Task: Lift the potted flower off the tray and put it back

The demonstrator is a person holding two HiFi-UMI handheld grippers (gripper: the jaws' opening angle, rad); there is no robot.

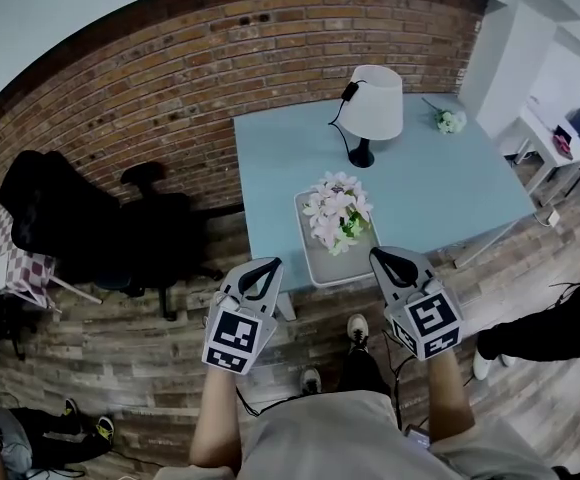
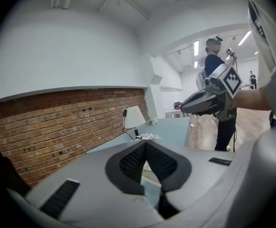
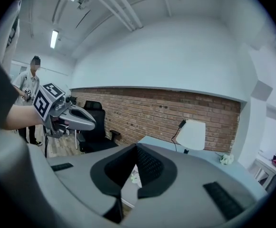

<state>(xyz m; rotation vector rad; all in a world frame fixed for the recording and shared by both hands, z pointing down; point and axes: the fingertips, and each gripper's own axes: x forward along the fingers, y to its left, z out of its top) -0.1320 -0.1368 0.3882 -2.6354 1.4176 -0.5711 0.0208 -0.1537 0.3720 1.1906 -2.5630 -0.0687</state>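
The potted flower (image 1: 338, 214), white and pale pink blooms with green leaves, stands in a grey tray (image 1: 317, 266) at the near edge of the light blue table (image 1: 450, 188). My left gripper (image 1: 270, 265) hovers off the table's edge, just left of the tray's near corner, shut with nothing in it. On the other side, my right gripper (image 1: 380, 256) is level with the tray's near right corner, also shut and empty. In the left gripper view the closed jaws (image 2: 145, 144) point toward the flower (image 2: 149, 137). The right gripper view shows its pads (image 3: 136, 147) meeting.
A white lamp (image 1: 374, 104) with a black cord and a small flower bunch (image 1: 451, 120) sit at the table's far side. Black chairs (image 1: 156, 230) stand left of the table along the brick wall. A white side table (image 1: 550, 140) and a standing person (image 1: 555, 330) are at the right.
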